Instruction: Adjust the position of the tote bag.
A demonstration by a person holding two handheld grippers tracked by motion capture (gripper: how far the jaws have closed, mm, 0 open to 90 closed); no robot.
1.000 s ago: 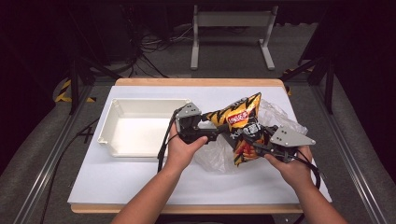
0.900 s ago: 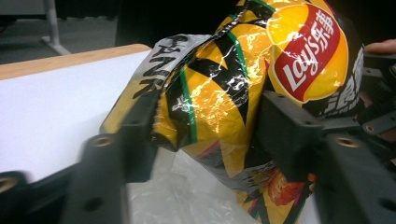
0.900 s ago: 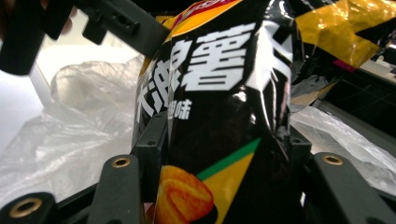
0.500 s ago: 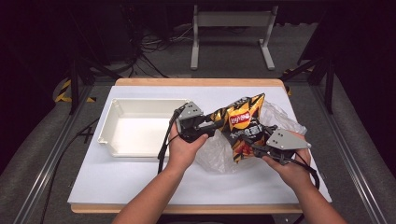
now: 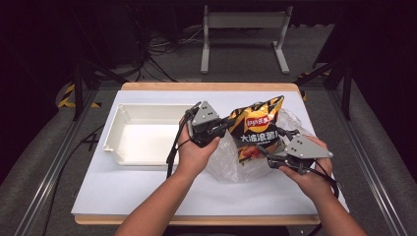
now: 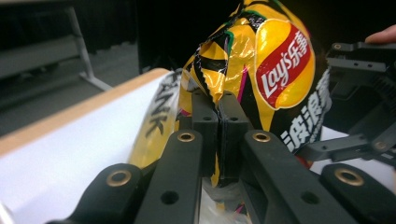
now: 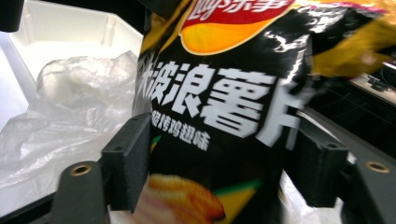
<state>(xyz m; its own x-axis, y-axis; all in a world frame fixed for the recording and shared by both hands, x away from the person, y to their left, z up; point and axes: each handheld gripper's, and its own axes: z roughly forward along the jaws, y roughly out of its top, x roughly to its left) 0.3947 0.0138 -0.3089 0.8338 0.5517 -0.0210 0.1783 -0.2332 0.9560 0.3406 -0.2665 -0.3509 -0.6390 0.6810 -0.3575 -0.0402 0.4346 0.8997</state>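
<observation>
Left gripper [image 5: 222, 129]: my jaws have just closed, pinching the chip bag's [image 5: 255, 129] crinkled edge.
Right gripper [image 5: 265, 156]: jaws just opening, spread beside the bag's bottom.
Chip bag: upright over plastic bag [image 5: 231, 164], three o'clock of tray [image 5: 118, 129].

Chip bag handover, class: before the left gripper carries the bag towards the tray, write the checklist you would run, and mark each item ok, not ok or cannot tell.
1. Left gripper shut on the edge of the chip bag: ok; its jaws have just been closing.
2. Right gripper let go: ok; its jaws have just been opening and the pads stand off the bag, though it is still between them.
3. Bag clear of the plastic bag: cannot tell.
4. Tray free to take it: ok.
5. Bag sealed: cannot tell.
</observation>
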